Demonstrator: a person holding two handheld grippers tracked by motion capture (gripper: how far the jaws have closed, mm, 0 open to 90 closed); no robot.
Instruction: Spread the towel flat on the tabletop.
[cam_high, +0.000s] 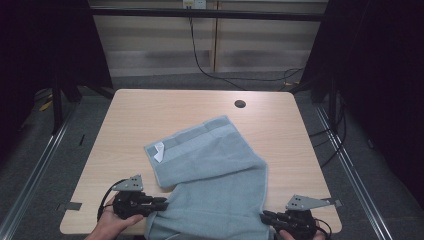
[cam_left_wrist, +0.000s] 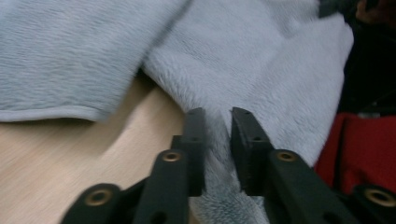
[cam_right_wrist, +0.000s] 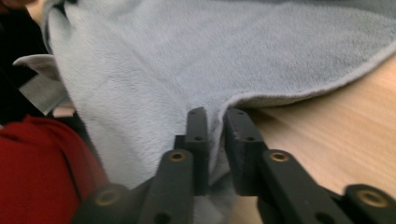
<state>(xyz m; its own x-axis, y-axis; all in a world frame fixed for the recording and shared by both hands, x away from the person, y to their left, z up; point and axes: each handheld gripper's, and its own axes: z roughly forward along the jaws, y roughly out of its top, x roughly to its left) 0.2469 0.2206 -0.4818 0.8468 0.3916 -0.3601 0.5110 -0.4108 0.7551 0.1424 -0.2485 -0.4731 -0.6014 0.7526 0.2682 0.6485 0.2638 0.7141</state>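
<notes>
Towel fold: both edges pinched
Left gripper (cam_high: 161, 204) and right gripper (cam_high: 266, 217) clamp the towel (cam_high: 215, 165); they should lift evenly, keeping the near edge taut.

- A pale blue-grey towel (cam_high: 215, 175) lies rumpled on the bench, its far half folded over.
- A white label (cam_high: 159, 151) shows at its far-left corner; its near edge overhangs.

Pale grey-blue towel (cam_high: 215, 170) with white tag (cam_high: 159, 151), light wood-grain table (cam_high: 150, 110), black claws, red cloth (cam_right_wrist: 42, 158).
</notes>
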